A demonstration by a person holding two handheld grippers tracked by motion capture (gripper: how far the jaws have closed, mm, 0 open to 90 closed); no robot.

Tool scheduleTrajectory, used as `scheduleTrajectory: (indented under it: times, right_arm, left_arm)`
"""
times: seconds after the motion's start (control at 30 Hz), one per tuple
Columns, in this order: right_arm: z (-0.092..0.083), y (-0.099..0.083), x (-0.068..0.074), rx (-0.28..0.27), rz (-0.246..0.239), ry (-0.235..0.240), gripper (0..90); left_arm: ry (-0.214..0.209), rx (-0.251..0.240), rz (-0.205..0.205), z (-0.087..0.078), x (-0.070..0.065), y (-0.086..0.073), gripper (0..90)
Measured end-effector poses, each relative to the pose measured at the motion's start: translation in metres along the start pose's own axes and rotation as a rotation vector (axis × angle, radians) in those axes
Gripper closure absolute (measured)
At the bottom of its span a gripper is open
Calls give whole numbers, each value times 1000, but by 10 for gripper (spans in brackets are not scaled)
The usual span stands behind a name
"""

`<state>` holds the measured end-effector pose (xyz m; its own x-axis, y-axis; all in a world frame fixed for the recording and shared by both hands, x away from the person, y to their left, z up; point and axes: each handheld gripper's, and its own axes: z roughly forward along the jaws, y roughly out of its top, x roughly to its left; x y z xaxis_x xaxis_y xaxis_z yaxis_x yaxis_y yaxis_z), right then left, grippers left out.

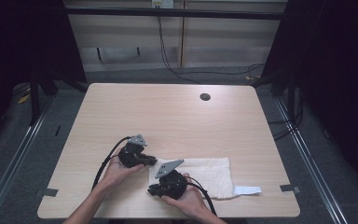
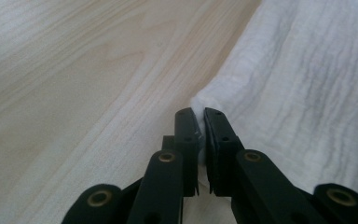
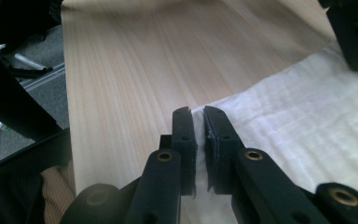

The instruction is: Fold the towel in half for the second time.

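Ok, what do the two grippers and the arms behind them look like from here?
Both are black. The left gripper and the right gripper each carry a grey three-cornered plate on top and trail a black cable toward the person. In the gripper views, each has two flat black jaws on linkage arms with brass-coloured pivot pins. The forearms are bare, no sleeves in sight.

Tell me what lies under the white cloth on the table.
The white cloth lies flat on the wooden table; bare wood shows all around it. Its left edge is pinched by the left hand-held gripper and the right hand-held gripper. Anything beneath the cloth is covered.
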<state>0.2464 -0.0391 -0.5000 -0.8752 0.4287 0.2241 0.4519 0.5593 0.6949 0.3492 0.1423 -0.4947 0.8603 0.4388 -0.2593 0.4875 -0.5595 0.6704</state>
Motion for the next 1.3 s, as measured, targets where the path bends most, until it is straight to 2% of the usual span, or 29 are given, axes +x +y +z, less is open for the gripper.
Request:
scheduleTrajectory:
  times: [0.03,0.17,0.53,0.73,1.0,1.07,1.17,1.27,1.3]
  right_arm:
    - [-2,1,-1,-5,2,19,843]
    - [-6,1,-3,-8,9,26,846]
    - [-17,7,-3,-37,14,44,848]
    - [-23,11,-1,-61,18,57,849]
    - [-31,16,0,-104,21,61,848]
    - [-34,17,0,-111,29,57,848]
    - [-36,16,2,-117,33,57,849]
    - [-36,18,4,-124,32,56,849]
    - [-38,20,4,-136,34,57,849]
  left_arm:
    - [-16,-20,-31,-2,1,0,850]
    - [-23,-48,-53,-7,3,1,850]
    - [-24,-72,-55,-18,3,6,849]
    - [-20,-61,-72,-21,5,6,848]
    - [-17,-86,-92,-32,3,8,847]
    - [-19,-77,-89,-34,3,7,847]
    - [-31,-83,-108,-36,4,4,847]
    - [-23,-90,-105,-39,3,4,847]
    - [-4,-97,-99,-43,2,5,847]
